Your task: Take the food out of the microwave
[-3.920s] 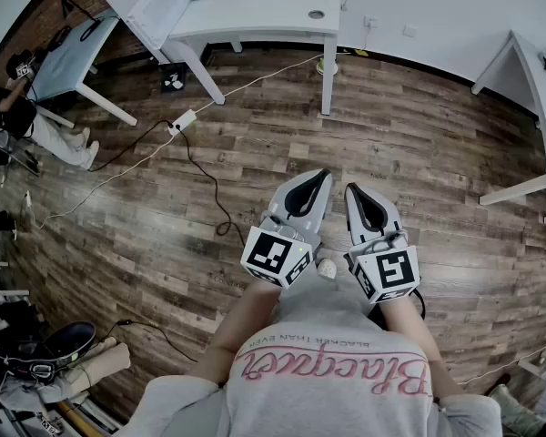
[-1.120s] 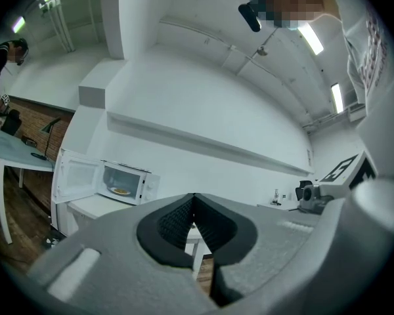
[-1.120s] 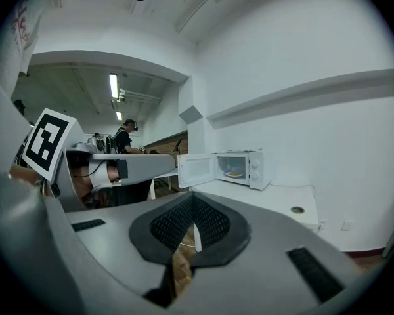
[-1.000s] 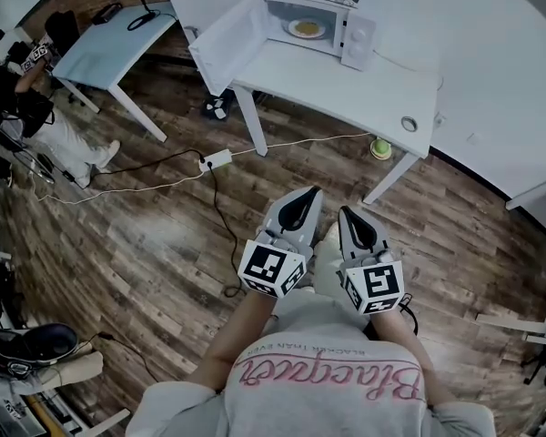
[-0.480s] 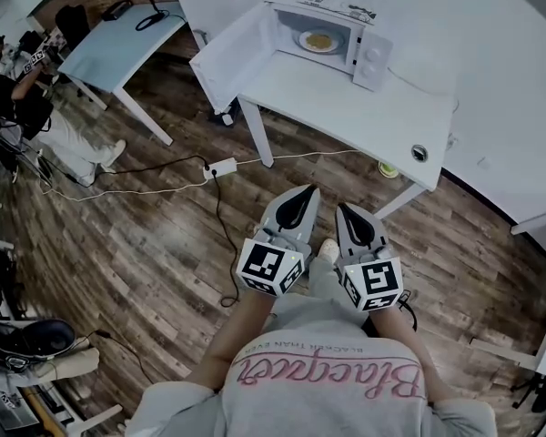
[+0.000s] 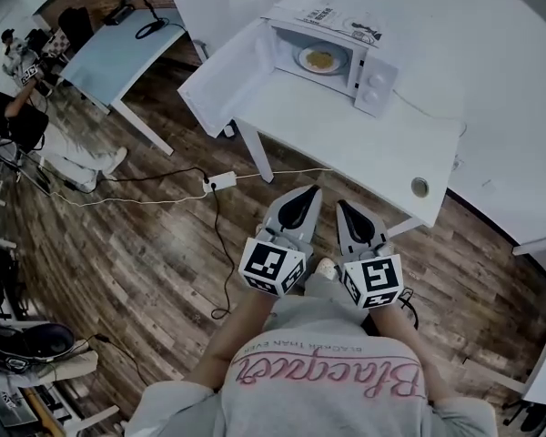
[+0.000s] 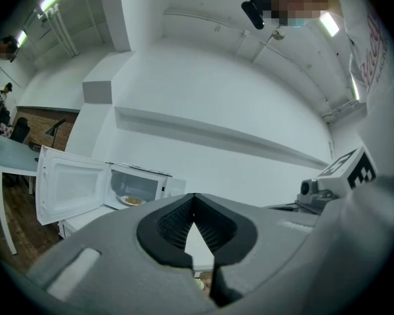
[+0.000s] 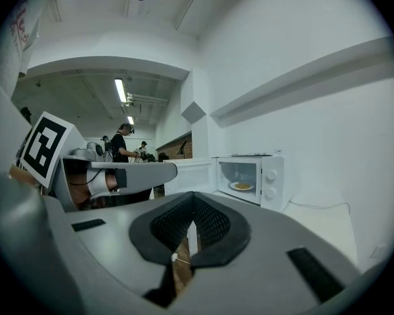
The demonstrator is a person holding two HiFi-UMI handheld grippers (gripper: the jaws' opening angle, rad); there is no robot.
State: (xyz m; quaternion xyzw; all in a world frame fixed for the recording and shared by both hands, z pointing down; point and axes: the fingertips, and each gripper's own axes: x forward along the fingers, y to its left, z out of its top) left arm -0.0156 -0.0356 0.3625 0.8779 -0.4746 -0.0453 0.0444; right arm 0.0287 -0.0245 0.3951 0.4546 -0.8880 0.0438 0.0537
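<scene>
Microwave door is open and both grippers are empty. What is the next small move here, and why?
Probably step closer to the table. The microwave door already stands open with the plate of food inside, while the left gripper and right gripper, both shut and empty, are well short of it.

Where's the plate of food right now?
In the head view the plate of food sits inside the open microwave, top centre, on the white table.
</scene>
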